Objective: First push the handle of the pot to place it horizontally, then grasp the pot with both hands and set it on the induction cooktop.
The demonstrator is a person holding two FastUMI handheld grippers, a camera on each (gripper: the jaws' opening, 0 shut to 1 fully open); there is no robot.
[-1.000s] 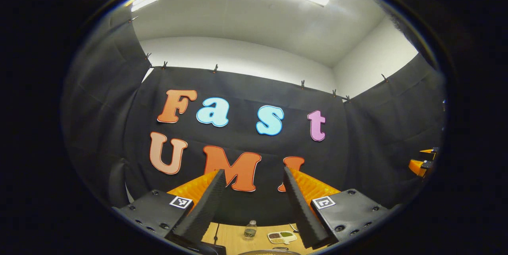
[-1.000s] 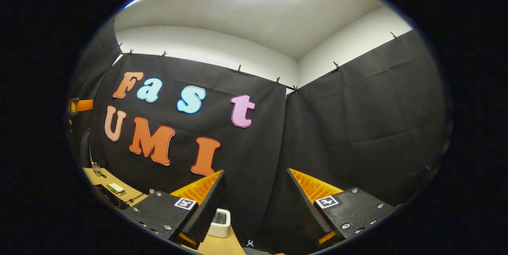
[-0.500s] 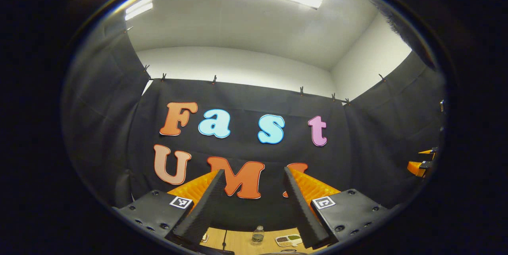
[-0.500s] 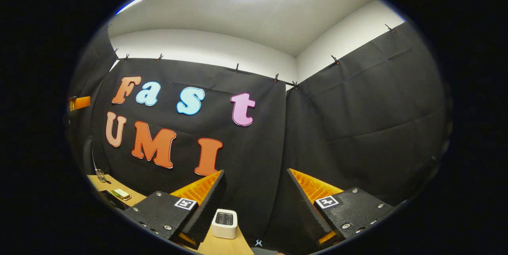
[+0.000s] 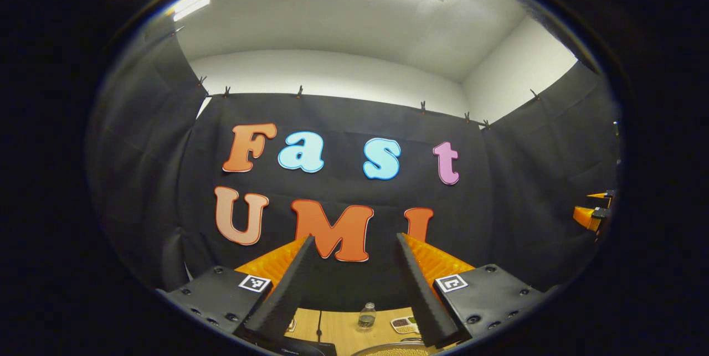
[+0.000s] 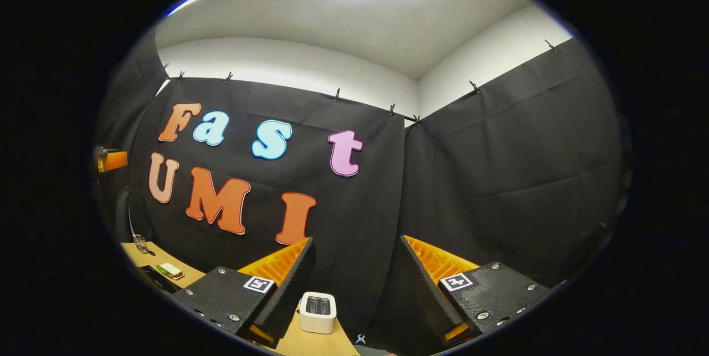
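Tipping slightly down since a moment ago, both my claws bring more table (image 5: 338,331) into sight.
Left gripper (image 5: 354,289) and right gripper (image 6: 354,289) gape empty, held high; the pot (image 5: 388,351), I judge, is the rim at the table's near edge.

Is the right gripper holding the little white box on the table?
No, the right gripper has its jaws spread apart with nothing between them, and the white box sits on the table beyond them.
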